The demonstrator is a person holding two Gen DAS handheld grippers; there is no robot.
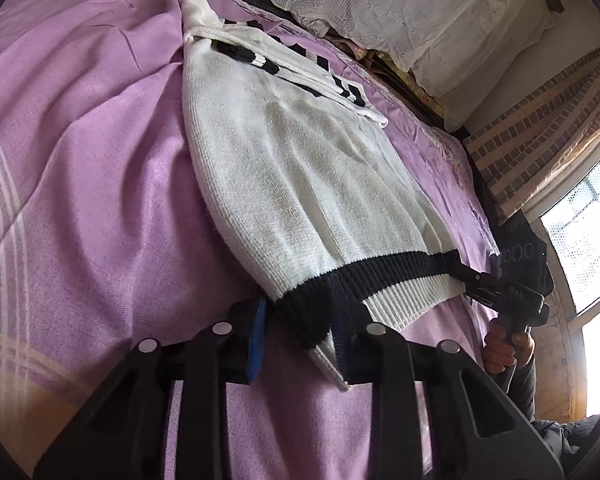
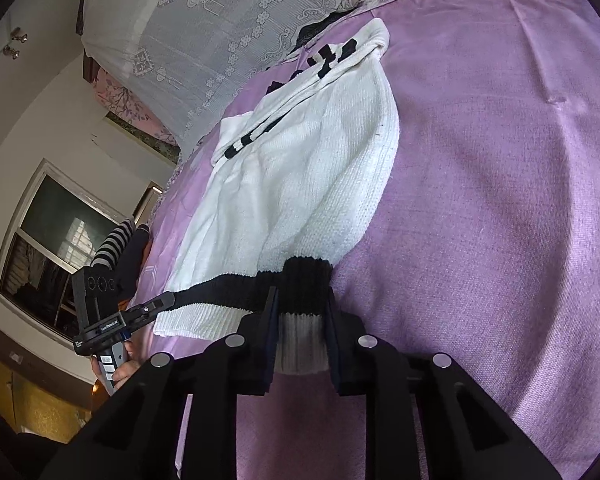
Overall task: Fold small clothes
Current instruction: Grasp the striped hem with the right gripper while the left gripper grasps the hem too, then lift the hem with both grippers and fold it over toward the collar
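Knitted white sweater (image 1: 300, 176), soft, light and probably stretchy: my left tool (image 1: 300, 320) and right tool (image 2: 302, 320) each pinch its ribbed hem corners, best hold.

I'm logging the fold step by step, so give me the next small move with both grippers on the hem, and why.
Probably lift both hem corners together and carry them toward the collar end. The left gripper and right gripper each pinch the black-banded hem of the white sweater, which lies flat on the purple bedspread with sleeves folded in.
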